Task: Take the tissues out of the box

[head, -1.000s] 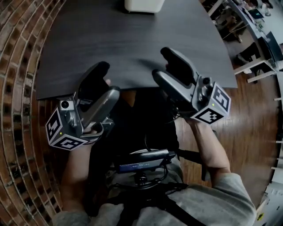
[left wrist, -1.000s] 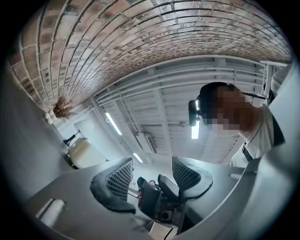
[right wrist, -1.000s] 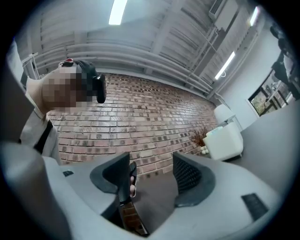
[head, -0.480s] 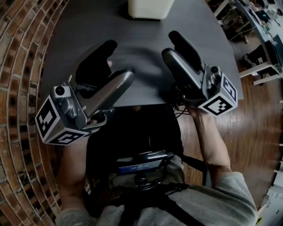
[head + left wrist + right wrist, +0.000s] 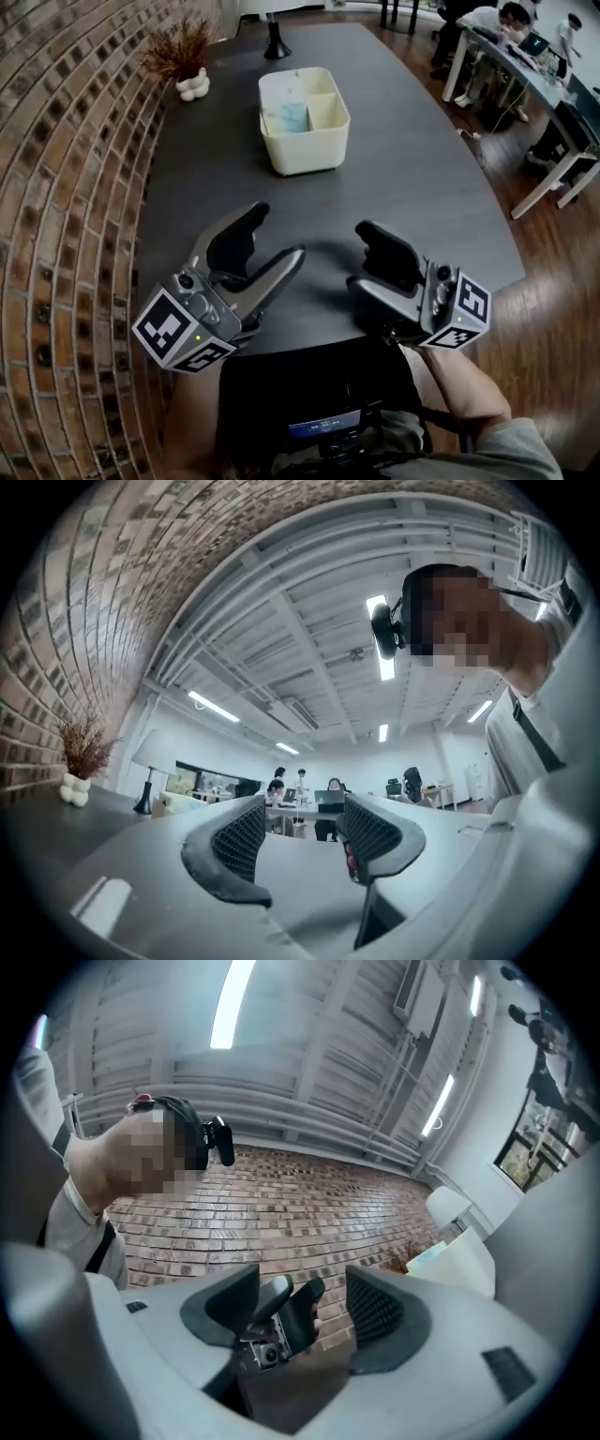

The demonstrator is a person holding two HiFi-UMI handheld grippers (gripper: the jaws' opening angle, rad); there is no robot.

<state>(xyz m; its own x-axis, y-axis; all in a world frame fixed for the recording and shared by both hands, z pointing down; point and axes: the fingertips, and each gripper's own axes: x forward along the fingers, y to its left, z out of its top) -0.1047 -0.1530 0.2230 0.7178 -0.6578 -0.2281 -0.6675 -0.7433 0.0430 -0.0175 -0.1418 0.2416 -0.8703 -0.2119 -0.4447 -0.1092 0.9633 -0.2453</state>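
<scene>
A cream box (image 5: 305,156) with compartments stands on the dark table (image 5: 412,178), toward its far side. A pale blue pack of tissues (image 5: 289,118) lies in its left compartment. My left gripper (image 5: 277,232) hovers over the table's near edge, well short of the box, jaws apart and empty. My right gripper (image 5: 358,255) is beside it to the right, also apart with nothing between its pads. In the left gripper view the left gripper (image 5: 302,832) frames only the distant room. In the right gripper view the right gripper (image 5: 302,1297) faces the brick wall, with the box (image 5: 461,1262) at the right.
A brick wall (image 5: 66,187) runs along the table's left side. A dried plant in a white pot (image 5: 192,84) and a black lamp base (image 5: 276,47) stand at the far end. People sit at desks (image 5: 525,47) at the far right, over wooden floor (image 5: 553,319).
The head view has lifted from my lap to the table, bringing the whole box into sight. Both grippers have moved forward over the table's near edge.
</scene>
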